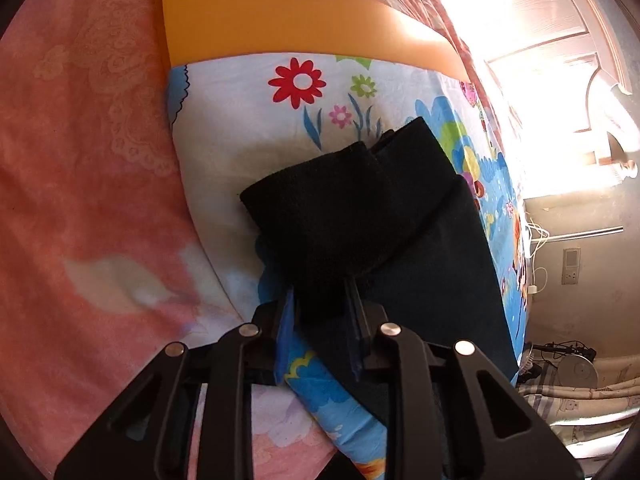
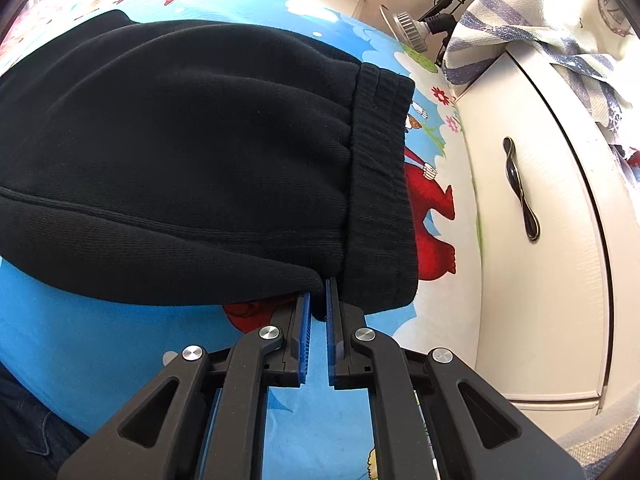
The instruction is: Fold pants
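- Gripping both ends: left gripper [image 1: 320, 300] is clenched on a bunched fold of the black fleece knit pants [image 1: 360, 220]; right gripper [image 2: 318, 296] is pinched tight on the pants' near edge, just beside the ribbed elastic waistband [image 2: 380, 168].
- Pants lie ahead of both grippers, partly doubled over, on a cartoon-print blue-and-white cloth [image 1: 248, 120].
- Handling, judged: soft, thick, limp, light; not slippery against the ribbed blue pads [image 2: 305, 320]. Will sag between holds. Best holds: waistband corner and leg hem.
- Surface: padded, over a pink patterned blanket [image 1: 80, 160]; orange flat board [image 1: 260, 20] beyond the left gripper.
- Room: white cabinet door [image 2: 540, 240] right of the right gripper; bright window glare.
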`<action>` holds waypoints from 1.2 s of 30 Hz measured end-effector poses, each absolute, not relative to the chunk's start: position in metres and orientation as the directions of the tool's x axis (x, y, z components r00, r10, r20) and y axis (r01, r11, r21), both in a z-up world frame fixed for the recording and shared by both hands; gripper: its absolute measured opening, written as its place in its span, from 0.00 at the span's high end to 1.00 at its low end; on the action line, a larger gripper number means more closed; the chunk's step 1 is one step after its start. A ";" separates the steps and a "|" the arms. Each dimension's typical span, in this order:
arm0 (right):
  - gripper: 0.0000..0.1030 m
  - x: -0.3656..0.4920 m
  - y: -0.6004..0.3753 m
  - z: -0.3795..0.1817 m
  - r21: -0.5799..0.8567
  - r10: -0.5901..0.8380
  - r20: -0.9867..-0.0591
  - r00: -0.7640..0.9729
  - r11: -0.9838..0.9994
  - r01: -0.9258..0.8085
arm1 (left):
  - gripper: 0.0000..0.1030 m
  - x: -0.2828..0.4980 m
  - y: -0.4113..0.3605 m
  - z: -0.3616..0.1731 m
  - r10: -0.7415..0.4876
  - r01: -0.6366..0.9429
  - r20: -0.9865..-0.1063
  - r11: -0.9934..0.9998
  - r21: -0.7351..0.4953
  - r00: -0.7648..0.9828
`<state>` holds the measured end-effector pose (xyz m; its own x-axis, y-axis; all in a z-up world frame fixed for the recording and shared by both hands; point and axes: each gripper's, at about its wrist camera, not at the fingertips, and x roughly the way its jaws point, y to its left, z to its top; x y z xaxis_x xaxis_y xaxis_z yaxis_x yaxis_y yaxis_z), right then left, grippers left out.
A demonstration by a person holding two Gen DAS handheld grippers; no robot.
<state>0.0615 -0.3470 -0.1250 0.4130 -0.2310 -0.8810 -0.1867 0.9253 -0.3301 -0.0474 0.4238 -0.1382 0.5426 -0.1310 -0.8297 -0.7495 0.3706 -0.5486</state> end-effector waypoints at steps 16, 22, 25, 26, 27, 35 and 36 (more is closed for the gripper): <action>0.45 0.085 -0.429 -0.061 -0.224 -0.211 -0.858 0.469 0.974 0.029 | 0.43 0.085 0.197 -0.059 -0.318 -0.194 -0.705 0.817 -0.543 0.634; 0.45 0.175 -0.422 -0.077 -0.052 -0.063 -0.895 0.442 0.998 0.039 | 0.44 0.172 0.080 -0.095 -0.588 0.008 -0.654 0.746 -0.666 0.476; 0.45 0.210 -0.422 -0.095 0.045 0.020 -0.918 0.396 0.998 0.053 | 0.45 0.205 0.072 -0.100 -0.589 -0.013 -0.650 0.736 -0.676 0.480; 0.45 0.217 -0.424 -0.100 0.090 0.064 -0.921 0.384 0.995 0.052 | 0.45 0.212 0.072 -0.100 -0.577 -0.025 -0.660 0.744 -0.668 0.482; 0.49 0.222 -0.424 -0.104 0.114 0.086 -0.923 0.375 0.992 0.053 | 0.45 0.218 0.073 -0.099 -0.579 -0.027 -0.656 0.740 -0.672 0.484; 1.00 0.255 -0.417 -0.079 -0.049 -0.066 -0.898 0.436 0.998 0.051 | 0.45 0.240 0.076 -0.085 -0.560 -0.014 -0.669 0.762 -0.647 0.489; 1.00 0.258 -0.420 -0.077 -0.053 -0.070 -0.895 0.441 0.997 0.051 | 0.45 0.243 0.076 -0.081 -0.558 -0.014 -0.665 0.761 -0.649 0.497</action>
<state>0.2579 -0.4198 -0.0771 0.4406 -0.0699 -0.8950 0.0510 0.9973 -0.0527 0.2429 0.0757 -0.0813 0.4969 -0.5575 -0.6650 -0.0140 0.7611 -0.6485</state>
